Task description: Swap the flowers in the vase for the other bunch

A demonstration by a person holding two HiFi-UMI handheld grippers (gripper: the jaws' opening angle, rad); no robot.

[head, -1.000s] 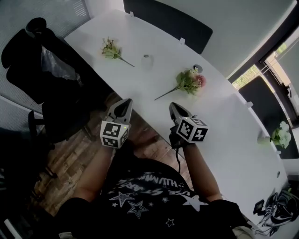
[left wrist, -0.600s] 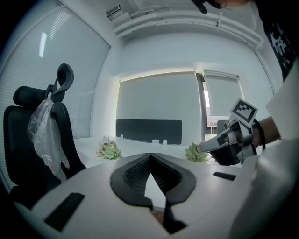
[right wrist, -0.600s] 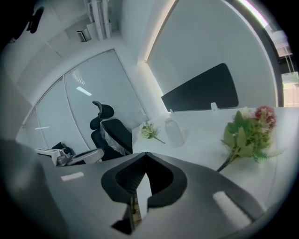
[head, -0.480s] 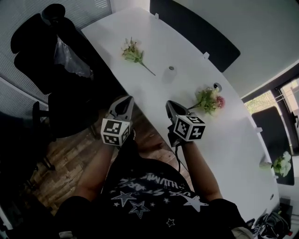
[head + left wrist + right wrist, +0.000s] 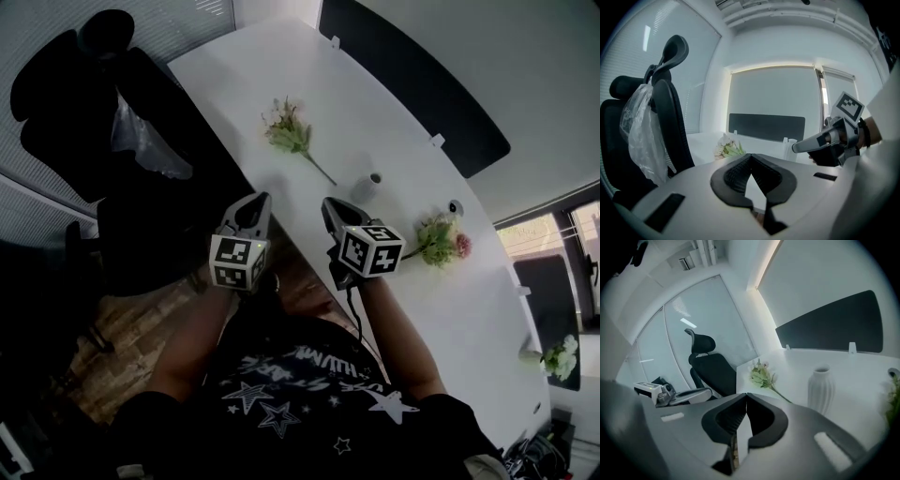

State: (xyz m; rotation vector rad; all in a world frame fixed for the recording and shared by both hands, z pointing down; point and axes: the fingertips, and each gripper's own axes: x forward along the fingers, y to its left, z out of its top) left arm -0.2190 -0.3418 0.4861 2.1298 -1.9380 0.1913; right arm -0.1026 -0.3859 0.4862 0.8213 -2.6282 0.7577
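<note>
Head view: left hand-held gripper (image 5: 256, 201) and right hand-held gripper (image 5: 328, 204) side by side at near tabletop (image 5: 328, 84) edge; vase (image 5: 368, 187) upright between white bunch (image 5: 289, 134), far left, and pink bunch (image 5: 441, 241), right, both lying flat.
Left gripper view: jaws together, empty; white bunch beyond tips.
Right gripper view: jaws together, empty; vase right of tips.

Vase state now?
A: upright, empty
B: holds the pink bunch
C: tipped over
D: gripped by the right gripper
A: the vase stands upright with nothing in its mouth, while the white-green bunch and the pink bunch lie on the table to either side of it.
</note>
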